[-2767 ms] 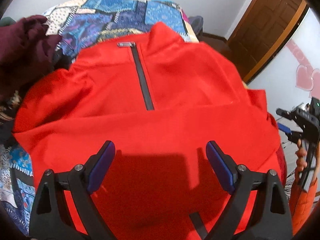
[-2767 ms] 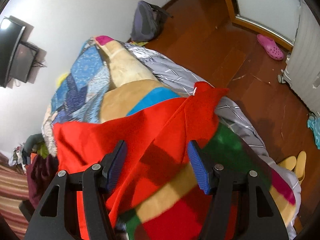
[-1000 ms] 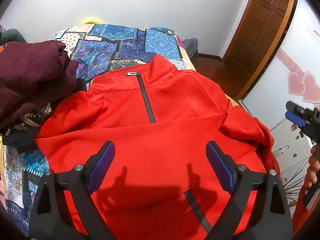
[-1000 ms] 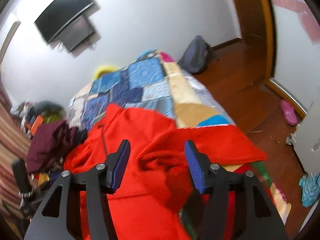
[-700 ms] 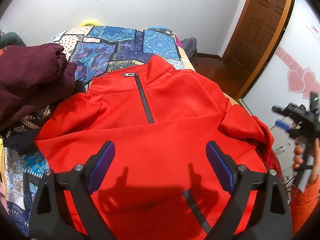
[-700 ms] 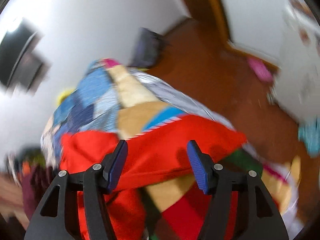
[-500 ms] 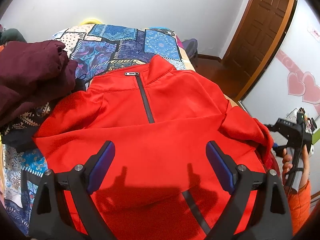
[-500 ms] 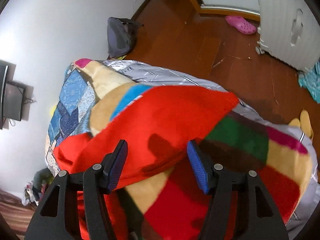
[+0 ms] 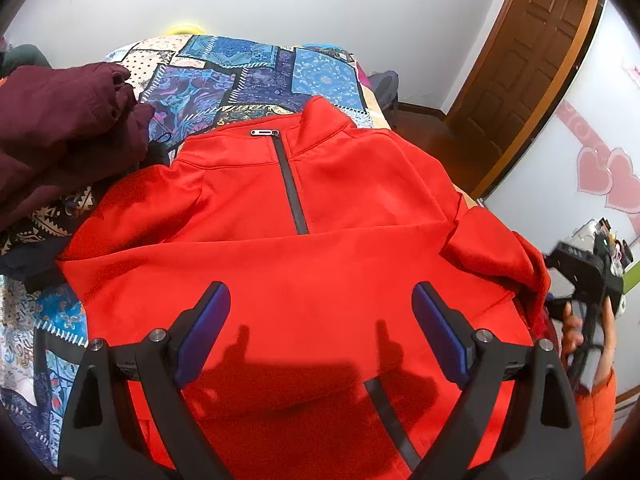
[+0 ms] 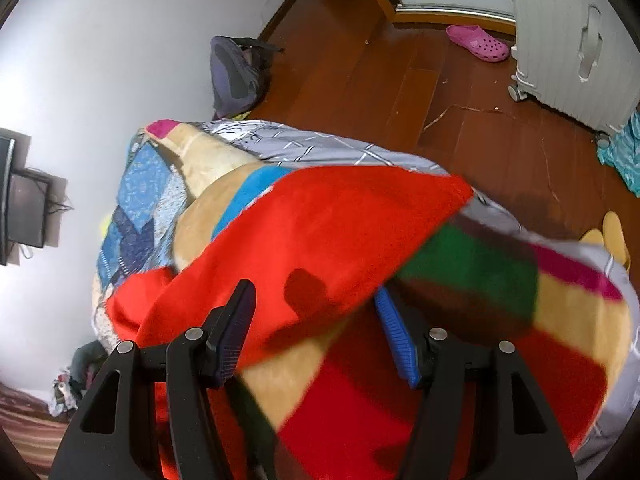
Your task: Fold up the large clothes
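A red zip-neck jacket (image 9: 304, 248) lies front up on the bed, its lower part folded up over the chest. Its right sleeve (image 9: 492, 248) is bunched at the bed's right edge. My left gripper (image 9: 320, 328) is open and empty above the folded hem. In the right wrist view the red sleeve (image 10: 320, 240) spreads out flat over the blanket. My right gripper (image 10: 316, 328) is open at the sleeve's near edge, the fabric lying between its fingers. The right gripper also shows in the left wrist view (image 9: 580, 276), held in a hand.
A maroon garment pile (image 9: 60, 132) sits at the left on the patchwork quilt (image 9: 240, 76). A striped blanket (image 10: 500, 320) covers the bed's right edge. On the wooden floor are a backpack (image 10: 236, 76), a pink clog (image 10: 478, 42) and a white cabinet (image 10: 568, 40). A brown door (image 9: 532, 60) stands at the right.
My right gripper swung around and came down to the sleeve's edge, and the sleeve now lies spread flat. My left gripper has stayed over the hem.
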### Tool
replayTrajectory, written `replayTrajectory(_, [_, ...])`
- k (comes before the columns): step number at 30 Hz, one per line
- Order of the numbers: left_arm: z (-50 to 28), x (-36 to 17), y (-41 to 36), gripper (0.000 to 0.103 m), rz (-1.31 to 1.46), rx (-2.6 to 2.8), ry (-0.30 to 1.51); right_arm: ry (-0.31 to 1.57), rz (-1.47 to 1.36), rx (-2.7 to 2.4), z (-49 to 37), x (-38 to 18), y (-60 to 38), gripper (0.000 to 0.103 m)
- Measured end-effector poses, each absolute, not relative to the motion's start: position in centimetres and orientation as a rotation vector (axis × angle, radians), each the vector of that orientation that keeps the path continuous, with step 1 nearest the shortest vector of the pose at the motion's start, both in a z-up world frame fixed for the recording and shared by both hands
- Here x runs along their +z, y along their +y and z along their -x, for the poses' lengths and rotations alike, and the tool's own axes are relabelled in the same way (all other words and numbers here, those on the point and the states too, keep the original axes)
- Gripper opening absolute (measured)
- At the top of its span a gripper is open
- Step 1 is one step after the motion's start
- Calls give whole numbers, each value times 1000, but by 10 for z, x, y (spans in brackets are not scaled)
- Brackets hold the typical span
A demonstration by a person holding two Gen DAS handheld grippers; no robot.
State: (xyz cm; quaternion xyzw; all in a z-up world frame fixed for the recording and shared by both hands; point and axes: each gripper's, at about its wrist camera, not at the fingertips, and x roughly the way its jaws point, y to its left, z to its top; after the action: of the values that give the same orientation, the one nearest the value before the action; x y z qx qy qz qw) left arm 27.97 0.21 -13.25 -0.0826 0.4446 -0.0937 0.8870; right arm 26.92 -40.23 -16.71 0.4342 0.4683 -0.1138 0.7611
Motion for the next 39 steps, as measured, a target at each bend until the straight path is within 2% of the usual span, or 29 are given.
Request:
replayTrajectory(2, [-277,-129,2,92,150,-187,914,1017,-921,-264,-278,-166,-403,53])
replayTrajectory(4, [-273,-126,3,92,138,-178,904,987,-876,-290,-288,-159,-402,21])
replayTrajectory(7, [-269,-119,10,92,127,-163,885,926,-815,-248,-296,-137,-393,7])
replayTrajectory(17, [-251,-93,46,92,112,-103,808,686,-515,110,-284,8,-297,5])
replayTrajectory(24, [-233,-74,100,92,175,-93,761,634,-383,402,-266,71,-191,5])
replayTrajectory(30, [-210,-71,169,92,280,-69,787,739,-306,600,-255,52,-95,5])
replayTrajectory(35, [-184,-80,212,92,300,-9,830,936,-183,704,-243,-11,-19,5])
replayTrajectory(39, [-174,-92,228,92,312,19,871,1083,-112,727,-235,-58,2,5])
